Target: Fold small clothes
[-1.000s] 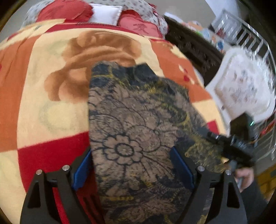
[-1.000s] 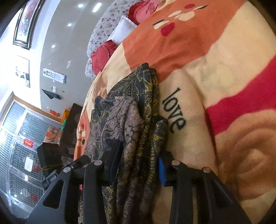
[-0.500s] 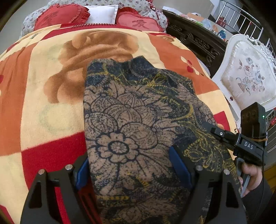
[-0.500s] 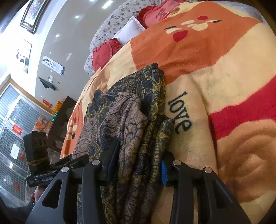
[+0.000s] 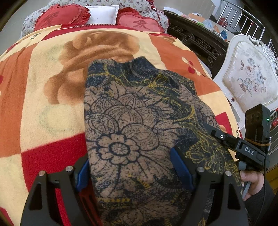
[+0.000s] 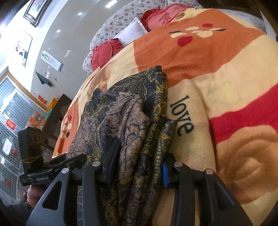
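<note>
A brown and navy floral garment (image 5: pixel 139 125) with yellow lines lies on the bed blanket (image 5: pixel 52 104). My left gripper (image 5: pixel 133 170) is shut on the garment's near left edge, cloth filling the gap between its blue pads. My right gripper (image 6: pixel 139 165) is shut on the bunched right edge of the same garment (image 6: pixel 125 118), which hangs in folds between its pads. The right gripper also shows in the left wrist view (image 5: pixel 239 146), at the garment's right side. The left gripper shows at the lower left of the right wrist view (image 6: pixel 52 166).
The orange, cream and red blanket (image 6: pixel 225 87) bears the word "love" (image 6: pixel 182 116). Red heart pillows (image 5: pixel 60 17) and a white pillow (image 5: pixel 102 13) lie at the bed head. A white upholstered chair (image 5: pixel 248 83) and dark carved furniture (image 5: pixel 196 40) stand to the right.
Both grippers have kept hold of the garment and drawn it a little toward the near edge of the bed, so more of the blanket and pillows shows.
</note>
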Tool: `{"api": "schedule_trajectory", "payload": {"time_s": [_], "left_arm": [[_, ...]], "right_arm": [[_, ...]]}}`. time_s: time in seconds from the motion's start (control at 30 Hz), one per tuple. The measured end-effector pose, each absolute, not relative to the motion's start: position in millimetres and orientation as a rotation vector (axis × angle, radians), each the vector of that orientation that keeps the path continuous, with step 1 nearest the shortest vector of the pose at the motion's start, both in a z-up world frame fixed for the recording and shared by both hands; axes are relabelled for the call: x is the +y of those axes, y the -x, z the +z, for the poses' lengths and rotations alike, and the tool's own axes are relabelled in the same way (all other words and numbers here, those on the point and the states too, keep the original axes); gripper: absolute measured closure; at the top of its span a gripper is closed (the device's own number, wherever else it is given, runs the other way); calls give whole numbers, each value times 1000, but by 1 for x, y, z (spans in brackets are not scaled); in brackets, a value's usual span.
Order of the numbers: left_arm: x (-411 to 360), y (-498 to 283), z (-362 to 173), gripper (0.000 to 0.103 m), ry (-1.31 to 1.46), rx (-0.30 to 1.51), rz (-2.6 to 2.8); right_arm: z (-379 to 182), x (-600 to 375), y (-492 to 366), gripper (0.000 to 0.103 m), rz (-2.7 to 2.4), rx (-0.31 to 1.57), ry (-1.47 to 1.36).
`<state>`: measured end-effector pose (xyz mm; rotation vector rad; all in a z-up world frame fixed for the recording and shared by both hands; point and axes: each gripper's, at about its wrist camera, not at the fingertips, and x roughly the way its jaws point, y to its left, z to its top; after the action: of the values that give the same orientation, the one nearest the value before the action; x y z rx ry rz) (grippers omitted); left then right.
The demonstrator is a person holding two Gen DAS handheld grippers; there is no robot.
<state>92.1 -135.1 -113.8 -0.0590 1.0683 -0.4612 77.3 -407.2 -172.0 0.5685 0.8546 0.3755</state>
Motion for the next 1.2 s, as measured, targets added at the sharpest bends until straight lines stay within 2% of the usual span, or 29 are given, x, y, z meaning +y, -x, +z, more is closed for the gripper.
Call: {"api": "schedule_trajectory", "payload": {"time_s": [0.1,0.17,0.27,0.4,0.47,0.5,0.53,0.57,0.67,0.87,1.2], "left_arm": [[-133,-92,-112,22,74,1064,-454],[-128,-89,-110,31,90,1055,-448],[-120,-92,-109,37,127,1053,-452],[-110,-95,-109,43,184,1048,-460],[-106,-95,-110,53,190,1036,-452],[-101,-93,-108,67,198,1023,-444],[-101,-92,-106,77,205,1016,-442],[-96,-90,-102,81,216,1002,-444],[-89,-83,-92,84,215,962,-458],[-78,-69,-67,85,181,885,-457],[-18,-92,-30,86,145,787,-326]], "right_arm": [[-171,-407,-77,62,373,855,-565],[-168,-405,-77,62,364,864,-542],[-159,-401,-80,62,350,887,-504],[-157,-398,-85,57,350,902,-484],[-159,-398,-84,57,347,899,-480],[-157,-397,-84,60,351,900,-474],[-153,-394,-82,71,353,894,-449],[-145,-389,-80,78,339,884,-401],[-121,-379,-70,82,320,838,-324],[-93,-365,-65,83,326,773,-289],[-68,-298,-112,84,432,716,-242]]}}
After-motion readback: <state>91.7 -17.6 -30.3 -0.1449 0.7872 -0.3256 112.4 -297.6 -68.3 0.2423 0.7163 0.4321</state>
